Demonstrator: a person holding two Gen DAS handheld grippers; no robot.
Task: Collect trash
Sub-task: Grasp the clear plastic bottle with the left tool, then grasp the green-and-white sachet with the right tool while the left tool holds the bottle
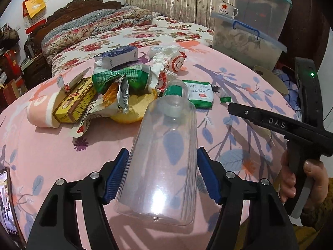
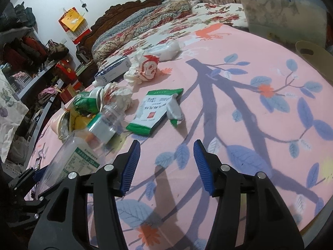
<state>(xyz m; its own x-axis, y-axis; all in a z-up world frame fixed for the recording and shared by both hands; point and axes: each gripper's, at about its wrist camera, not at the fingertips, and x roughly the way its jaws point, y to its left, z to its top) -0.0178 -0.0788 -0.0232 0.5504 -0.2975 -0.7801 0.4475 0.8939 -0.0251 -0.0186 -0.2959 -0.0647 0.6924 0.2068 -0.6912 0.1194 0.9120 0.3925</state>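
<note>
- Two hand-held grippers over one bed (image 1: 239,95) with a pink leaf-print cover; the trash lies in a loose heap toward the upper left of both views.
- Left hand-held gripper (image 1: 163,179): blue pads pressed on either side of a clear plastic bottle (image 1: 164,162), jaws about two-thirds apart around its wide body. The base sits between the pads at lower centre of the left view; the long axis runs straight up the frame, the green-banded neck (image 1: 173,90) pointing at the heap.
- Right hand-held gripper (image 2: 166,166): jaws roughly half apart, nothing between them, only bed cover below.
- Nearest loose item to that empty gripper, by my reading: a green-and-white sachet (image 2: 155,112), just above and slightly left of its fingertips, long axis slanting from lower left to upper right. A torn strip (image 2: 174,109) lies against its right edge.
- Further up: crumpled paper wrappers (image 2: 145,70), a crushed green can (image 1: 122,77), a white-and-blue carton (image 1: 117,57), a yellow box (image 1: 72,106).
- Left view only: the right gripper from outside at right edge, with the person's hand (image 1: 299,179) on its grip; also the yellow box and the foil wrapper (image 1: 122,98).
- Right view only: the printed label (image 2: 83,160) on the bottle's side, lower left, and a tan bin rim (image 2: 312,52) at the upper right edge, likely the drop point, though I cannot confirm that.
</note>
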